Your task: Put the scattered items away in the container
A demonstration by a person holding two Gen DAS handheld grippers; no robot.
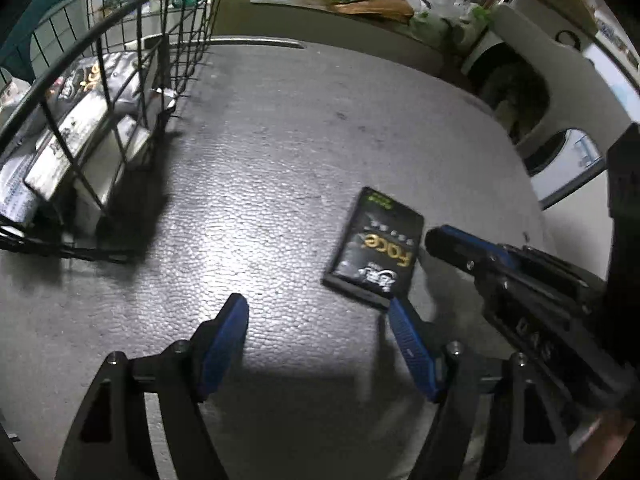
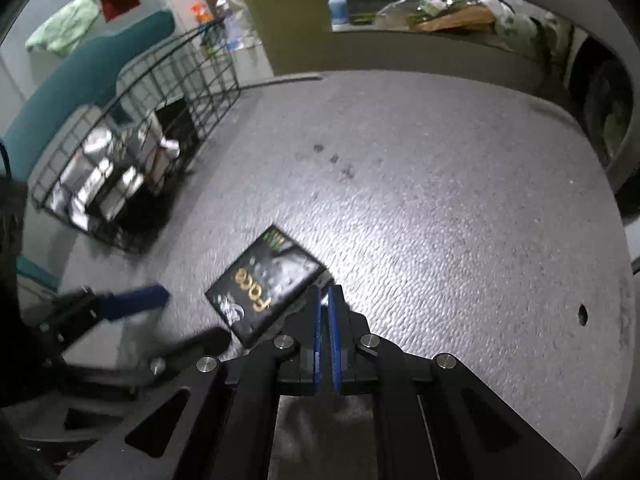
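One black packet marked "face" lies flat on the grey tabletop, well apart from the wire basket, which already holds several packets. The right tool, its fingers pressed nearly together and holding nothing, points at the packet's right edge. The left tool is spread wide and empty, just beside the packet's near corner. The step in hand seems the pickup of this last item (no other is visible on the tabletop). Next, one tool must get under a thin, flat edge, then carry it left over the basket rim.
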